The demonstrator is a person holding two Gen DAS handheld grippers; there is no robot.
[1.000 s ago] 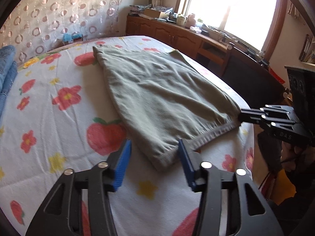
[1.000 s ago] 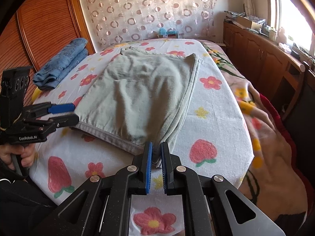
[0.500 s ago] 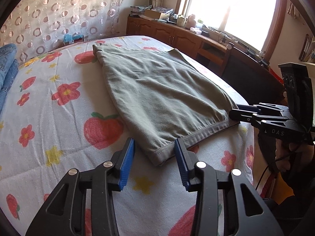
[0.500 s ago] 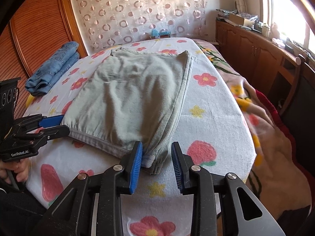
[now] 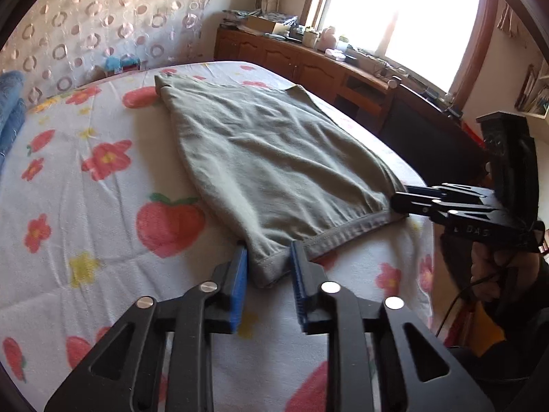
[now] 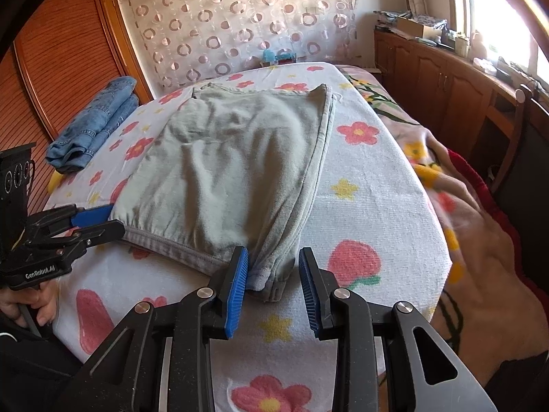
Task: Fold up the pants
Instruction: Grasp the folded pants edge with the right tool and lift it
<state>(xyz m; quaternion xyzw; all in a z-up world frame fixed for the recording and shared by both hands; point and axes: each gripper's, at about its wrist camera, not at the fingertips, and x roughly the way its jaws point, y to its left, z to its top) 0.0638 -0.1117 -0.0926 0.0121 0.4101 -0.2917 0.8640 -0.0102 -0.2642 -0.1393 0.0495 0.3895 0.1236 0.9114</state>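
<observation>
1. Pants (image 5: pixel 274 168), grey-green and already folded flat, lie on the flowered bed sheet (image 5: pixel 85 206) in the left wrist view, their hem along the bed's near edge. The left gripper (image 5: pixel 268 269) has its blue pads on either side of the near-left hem corner; its jaws are closing, and the pads do not yet press the cloth. The right gripper (image 5: pixel 399 199) reaches the hem's other corner.
2. In the right wrist view the right gripper (image 6: pixel 272 274) stands apart around the pants' (image 6: pixel 233 164) near-right corner, the cloth between the pads but unpinched. Folded jeans (image 6: pixel 96 123) lie at the bed's far-left edge. The left gripper (image 6: pixel 99 221) sits at the left hem corner.
</observation>
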